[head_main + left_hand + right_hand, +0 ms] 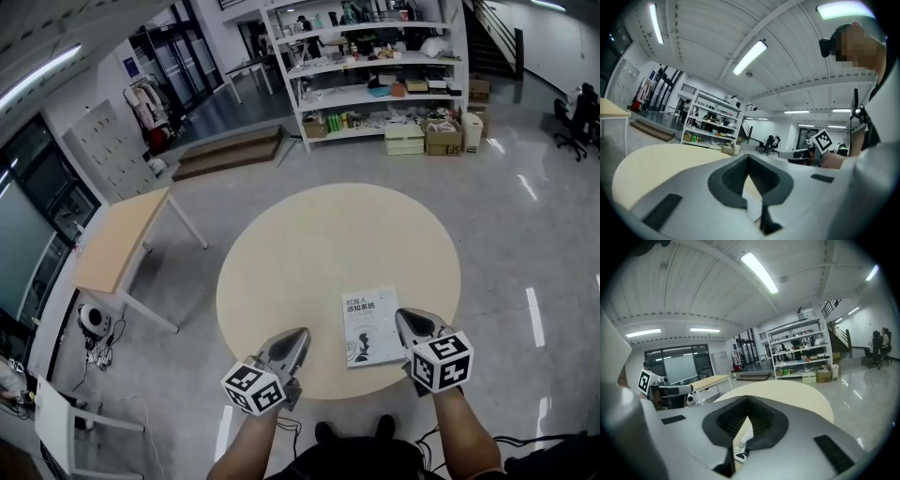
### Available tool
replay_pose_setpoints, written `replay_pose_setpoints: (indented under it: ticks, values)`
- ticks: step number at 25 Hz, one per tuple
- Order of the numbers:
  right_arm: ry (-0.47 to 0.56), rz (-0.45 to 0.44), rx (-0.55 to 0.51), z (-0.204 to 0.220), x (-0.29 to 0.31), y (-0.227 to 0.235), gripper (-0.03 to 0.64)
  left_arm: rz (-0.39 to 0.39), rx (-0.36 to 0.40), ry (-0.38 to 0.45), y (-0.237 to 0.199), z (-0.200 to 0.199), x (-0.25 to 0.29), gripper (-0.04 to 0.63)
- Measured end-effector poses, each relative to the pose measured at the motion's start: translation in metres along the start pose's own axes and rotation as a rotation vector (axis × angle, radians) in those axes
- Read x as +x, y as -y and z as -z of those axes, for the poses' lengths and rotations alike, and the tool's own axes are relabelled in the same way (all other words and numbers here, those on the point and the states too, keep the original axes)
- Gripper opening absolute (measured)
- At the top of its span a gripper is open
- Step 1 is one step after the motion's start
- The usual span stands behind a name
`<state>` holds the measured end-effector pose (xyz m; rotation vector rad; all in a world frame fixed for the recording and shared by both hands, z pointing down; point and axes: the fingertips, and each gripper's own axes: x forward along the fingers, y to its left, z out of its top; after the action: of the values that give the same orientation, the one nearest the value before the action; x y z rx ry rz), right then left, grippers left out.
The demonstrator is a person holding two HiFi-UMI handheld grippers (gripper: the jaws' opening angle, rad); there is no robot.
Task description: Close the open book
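Closed book [371,326] lies on the table [309,244] at five o'clock; left tongs [300,335] and right tongs [404,319] sit pinched together, empty.

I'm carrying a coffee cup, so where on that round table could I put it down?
The round table is bare across its far half and its whole left side. Only the near right edge is busy: the book lies there, with the left tool and the right tool held to either side of it.
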<state>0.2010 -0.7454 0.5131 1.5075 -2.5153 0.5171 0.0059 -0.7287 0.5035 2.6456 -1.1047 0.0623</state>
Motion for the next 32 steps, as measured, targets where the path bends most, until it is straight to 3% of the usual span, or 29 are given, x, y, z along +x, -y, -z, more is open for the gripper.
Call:
replay_pose_setpoints:
  ticks: [7, 11, 14, 20, 27, 32]
  values:
    - [-0.007, -0.042, -0.031, 0.008, -0.009, 0.015, 0.0, -0.054, 0.06, -0.001, 0.025, -0.006, -0.019, -0.008]
    - [0.004, -0.055, -0.109, 0.015, -0.023, -0.005, -0.002, -0.041, 0.085, -0.003, 0.039, 0.004, -0.037, -0.008]
    - [0.036, -0.063, -0.108, 0.015, -0.046, -0.036, 0.0, -0.011, 0.086, 0.013, 0.057, 0.005, -0.061, -0.008]
    - [0.093, -0.001, -0.108, 0.039, -0.104, -0.116, 0.0, 0.065, 0.158, 0.031, 0.095, 0.021, -0.147, -0.008]
    - [0.072, 0.027, -0.137, 0.109, -0.176, -0.233, 0.0, 0.143, 0.08, 0.048, 0.128, 0.069, -0.262, -0.008]
    - [0.094, 0.033, -0.158, 0.114, -0.23, -0.293, -0.002, 0.191, 0.04, 0.044, 0.156, 0.079, -0.328, -0.008]
